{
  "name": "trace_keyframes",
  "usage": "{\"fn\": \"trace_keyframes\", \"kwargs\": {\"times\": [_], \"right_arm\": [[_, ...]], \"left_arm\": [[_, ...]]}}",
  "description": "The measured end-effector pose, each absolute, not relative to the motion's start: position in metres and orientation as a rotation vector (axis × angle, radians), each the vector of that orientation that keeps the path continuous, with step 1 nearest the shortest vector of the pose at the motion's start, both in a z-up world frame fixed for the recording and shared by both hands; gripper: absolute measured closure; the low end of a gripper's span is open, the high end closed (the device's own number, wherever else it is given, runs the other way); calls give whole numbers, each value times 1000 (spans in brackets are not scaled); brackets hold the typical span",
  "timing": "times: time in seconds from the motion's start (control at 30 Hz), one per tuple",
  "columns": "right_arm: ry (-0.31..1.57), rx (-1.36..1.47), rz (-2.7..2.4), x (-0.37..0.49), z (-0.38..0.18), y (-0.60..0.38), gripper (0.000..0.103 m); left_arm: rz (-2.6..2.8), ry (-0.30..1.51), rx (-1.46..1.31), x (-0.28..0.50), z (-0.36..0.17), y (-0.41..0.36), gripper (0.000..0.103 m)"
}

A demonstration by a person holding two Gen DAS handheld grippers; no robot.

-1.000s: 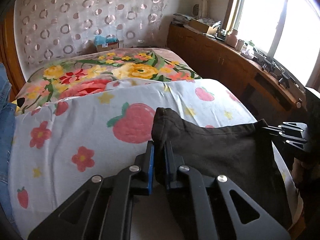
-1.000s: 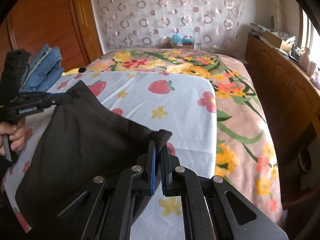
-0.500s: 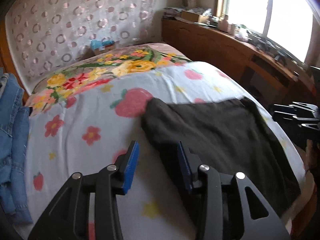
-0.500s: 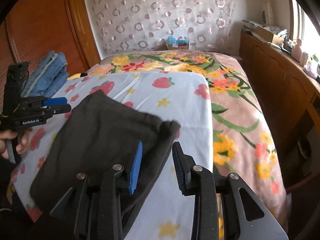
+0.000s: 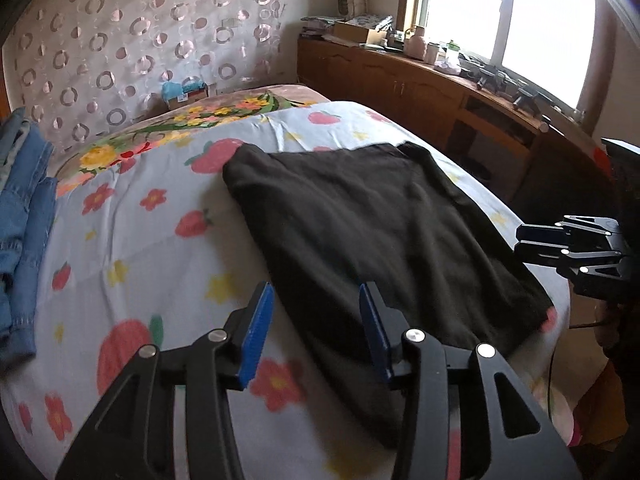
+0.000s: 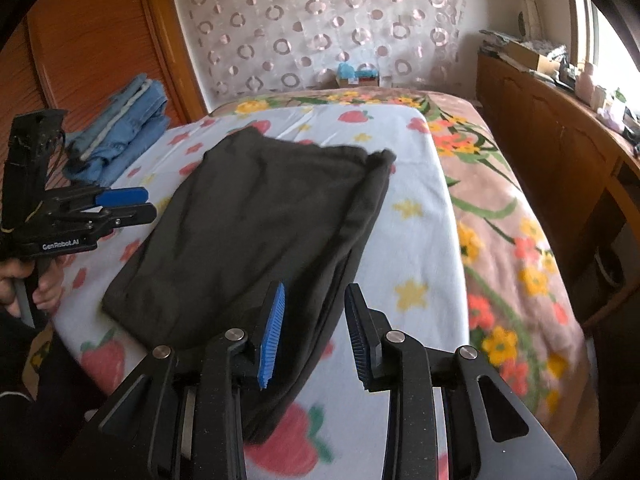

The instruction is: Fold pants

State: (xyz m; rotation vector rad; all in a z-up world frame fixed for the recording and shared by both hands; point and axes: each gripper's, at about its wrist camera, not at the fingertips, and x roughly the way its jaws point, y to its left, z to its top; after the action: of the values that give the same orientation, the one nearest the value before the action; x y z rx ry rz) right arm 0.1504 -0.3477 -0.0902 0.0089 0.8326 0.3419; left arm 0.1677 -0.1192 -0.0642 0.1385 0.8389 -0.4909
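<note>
Black pants [image 5: 380,220] lie flat, folded over, on the strawberry-print sheet [image 5: 140,240]; they also show in the right wrist view [image 6: 260,220]. My left gripper [image 5: 316,312] is open and empty, above the near left edge of the pants. My right gripper [image 6: 314,304] is open and empty, above the pants' near right edge. The right gripper shows at the right of the left wrist view [image 5: 524,240], and the left gripper at the left of the right wrist view [image 6: 142,204].
Folded blue jeans [image 6: 120,136] are stacked at the bed's left side [image 5: 20,220]. A floral blanket [image 6: 500,220] covers the bed's right and far part. A wooden cabinet [image 5: 420,88] with clutter runs under the window. A blue box [image 6: 356,74] sits at the headboard.
Both grippers were shut on the pants' corners, then opened and let go. The pants dropped flat on the sheet. Both grippers have pulled back toward the bed's near edge.
</note>
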Motion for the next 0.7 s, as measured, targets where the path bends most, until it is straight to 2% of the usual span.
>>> {"fn": "trace_keyframes", "kwargs": {"times": [0.57,0.6,0.63,0.7], "right_arm": [[832,75,321,92,-103,-337,73],[830,70,316,91,-104,-335,75],[832,70,318,91,-105,-335,86],[835,76,328,90,-107,-334,91]], "left_arm": [[-479,884,141,122,-90,-128,60],[-479,886,137,121,-91,-128,60],[-480,886,132,120,-91,-127,60],[-478,887,126,119,-92,-126,60]]}}
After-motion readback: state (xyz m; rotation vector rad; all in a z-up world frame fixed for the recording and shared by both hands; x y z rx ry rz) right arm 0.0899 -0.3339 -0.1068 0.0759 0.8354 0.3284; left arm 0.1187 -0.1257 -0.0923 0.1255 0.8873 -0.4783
